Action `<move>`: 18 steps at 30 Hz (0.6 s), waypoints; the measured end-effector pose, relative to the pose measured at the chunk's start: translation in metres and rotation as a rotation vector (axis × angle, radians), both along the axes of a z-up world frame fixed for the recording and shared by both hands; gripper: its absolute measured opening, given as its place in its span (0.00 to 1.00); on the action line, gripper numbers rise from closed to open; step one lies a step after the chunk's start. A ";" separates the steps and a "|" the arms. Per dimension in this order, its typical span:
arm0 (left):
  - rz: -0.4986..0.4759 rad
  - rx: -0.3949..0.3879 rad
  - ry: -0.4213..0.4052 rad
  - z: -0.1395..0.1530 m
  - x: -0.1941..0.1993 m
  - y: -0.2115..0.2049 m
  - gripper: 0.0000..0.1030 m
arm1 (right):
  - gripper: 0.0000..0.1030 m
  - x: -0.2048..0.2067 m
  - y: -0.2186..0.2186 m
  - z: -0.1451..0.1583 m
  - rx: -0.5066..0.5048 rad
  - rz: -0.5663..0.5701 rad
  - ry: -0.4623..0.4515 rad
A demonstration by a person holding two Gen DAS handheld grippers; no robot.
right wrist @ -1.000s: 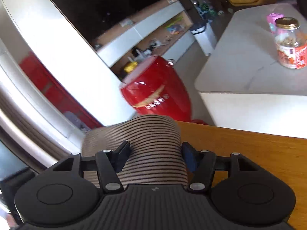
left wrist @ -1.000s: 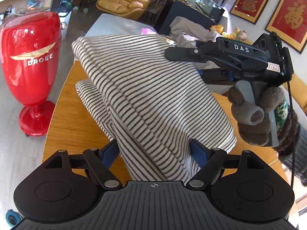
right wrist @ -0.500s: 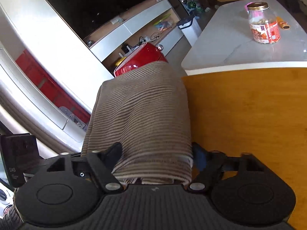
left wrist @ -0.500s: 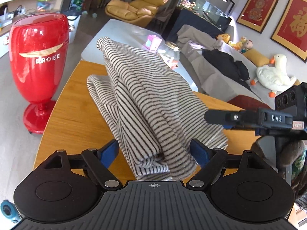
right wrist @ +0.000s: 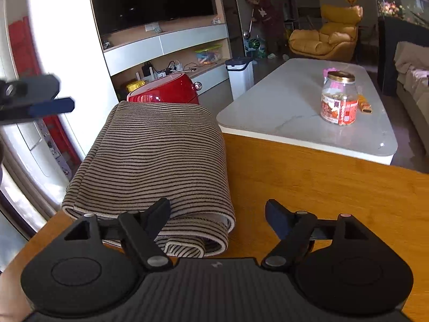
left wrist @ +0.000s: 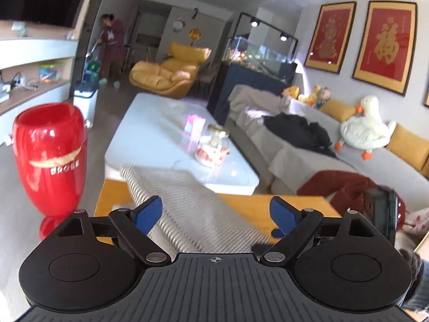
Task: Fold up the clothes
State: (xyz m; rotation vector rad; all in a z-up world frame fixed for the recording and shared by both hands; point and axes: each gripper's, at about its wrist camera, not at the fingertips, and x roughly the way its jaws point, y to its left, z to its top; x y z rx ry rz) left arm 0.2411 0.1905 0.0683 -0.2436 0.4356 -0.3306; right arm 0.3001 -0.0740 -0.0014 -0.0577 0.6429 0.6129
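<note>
Right wrist view: striped garment (right wrist: 158,155) folded on wooden table (right wrist: 321,187), soft, light, limp; best pinched at near rolled edge. Right gripper (right wrist: 217,216) and left gripper (left wrist: 215,214) both spread, empty.

A home living room: a yellow armchair (left wrist: 171,71) at the far end, a grey sofa (left wrist: 316,145) on the right. Framed red hangings (left wrist: 384,45) face a television (right wrist: 152,0) wall; a white coffee table (right wrist: 303,112) sits between.

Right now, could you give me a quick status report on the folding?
Left gripper open, empty. Right gripper open, empty. Striped garment folded on the wooden table. Nothing blocking.
</note>
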 end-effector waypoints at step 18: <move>0.022 -0.024 0.212 -0.088 0.089 0.035 0.81 | 1.00 -0.028 0.111 -0.012 -0.167 0.273 -0.216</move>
